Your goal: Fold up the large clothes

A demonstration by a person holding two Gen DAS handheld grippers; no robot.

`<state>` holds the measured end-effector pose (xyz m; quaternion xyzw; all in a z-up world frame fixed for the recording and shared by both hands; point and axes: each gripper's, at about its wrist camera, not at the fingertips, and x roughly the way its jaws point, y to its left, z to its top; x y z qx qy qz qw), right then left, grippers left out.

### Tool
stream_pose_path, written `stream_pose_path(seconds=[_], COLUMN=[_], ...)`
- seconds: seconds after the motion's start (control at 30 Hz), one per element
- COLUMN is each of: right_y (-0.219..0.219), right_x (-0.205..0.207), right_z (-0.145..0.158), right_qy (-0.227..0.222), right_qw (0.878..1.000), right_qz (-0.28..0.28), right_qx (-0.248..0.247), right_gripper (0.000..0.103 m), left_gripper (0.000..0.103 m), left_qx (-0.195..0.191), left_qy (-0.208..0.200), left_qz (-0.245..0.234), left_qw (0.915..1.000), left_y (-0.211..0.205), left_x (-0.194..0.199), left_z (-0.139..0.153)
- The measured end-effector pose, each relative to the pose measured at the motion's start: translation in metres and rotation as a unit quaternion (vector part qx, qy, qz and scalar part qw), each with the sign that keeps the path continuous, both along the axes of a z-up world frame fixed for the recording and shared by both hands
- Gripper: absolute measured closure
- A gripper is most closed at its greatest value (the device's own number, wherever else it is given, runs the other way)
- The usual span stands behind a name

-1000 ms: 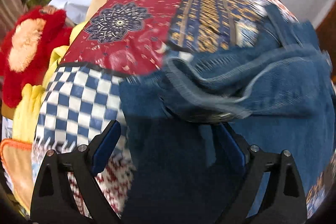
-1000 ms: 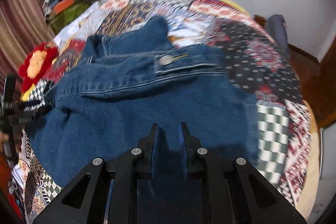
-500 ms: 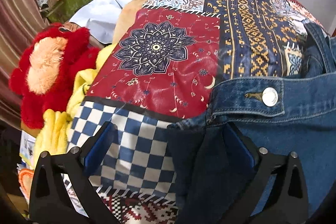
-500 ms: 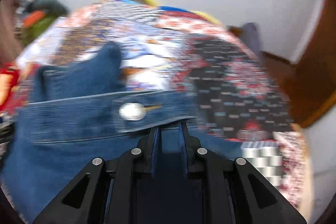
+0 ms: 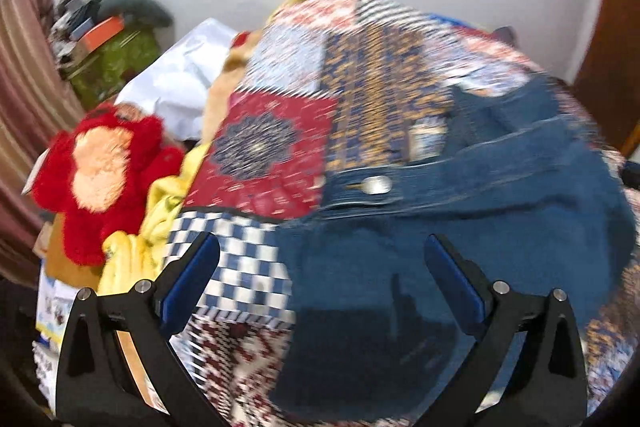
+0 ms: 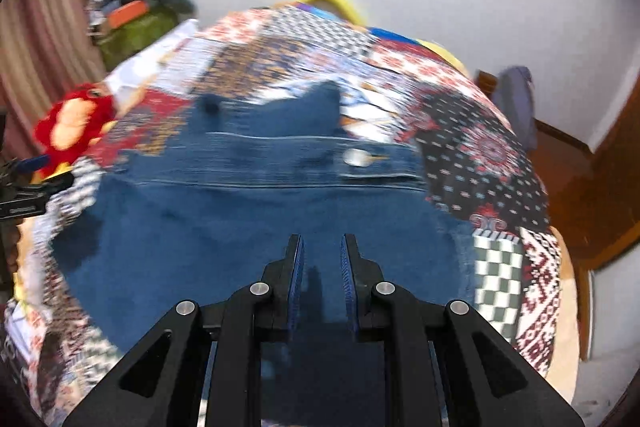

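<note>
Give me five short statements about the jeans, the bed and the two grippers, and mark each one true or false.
1. The jeans lie on a patchwork quilt. True.
2. The left gripper is clamped on the denim. False: its jaws stand wide apart and nothing is pinched between them.
3. The right gripper has its jaws nearly together. True; no cloth shows between its fingertips.
4. The metal waistband button is hidden under a fold. False: it shows plainly on the waistband in both views.
5. A red plush toy lies in the middle of the jeans. False: it sits off the bed's edge, beside yellow cloth.
</note>
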<state>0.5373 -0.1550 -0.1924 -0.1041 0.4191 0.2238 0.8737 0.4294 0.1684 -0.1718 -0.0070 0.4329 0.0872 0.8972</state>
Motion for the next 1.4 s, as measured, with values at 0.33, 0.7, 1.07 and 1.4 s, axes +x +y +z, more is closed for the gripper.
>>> stream_pose_path(seconds=[0.33,0.7,1.07,1.4], right_y=[0.064,0.068,0.011,-0.028], right_x=[-0.057,-0.046,-0.044,-0.054], right_z=[-0.005,-0.068,-0.073,-0.063], right_qy=[0.018,0.019,0.017,0.033], right_qw=[0.995,0.993,0.997,0.998], right_qz=[0.092,0.092,0.044,-0.013], right_qx=[0.019,-0.068,-0.068,-0.048], right_gripper=[0.089,0.067,0.025,0.022], left_gripper=[0.000,0.000,0.000,0.000], left_qx=[-0.082,-0.118,-0.080,-0.048], left_qy=[-0.018,0.068,0.057,0.054], left_qz=[-0.077,-0.071,-0.032,0.012], left_qw=[0.9934,0.9881,0.9947,0.9973], left_y=[-0.062,-0.070,-0.046,-0.027], left_x=[-0.012,-0.006,-0.039,-0.080], left_z=[-0.001,-0.090,-0.085,-0.073])
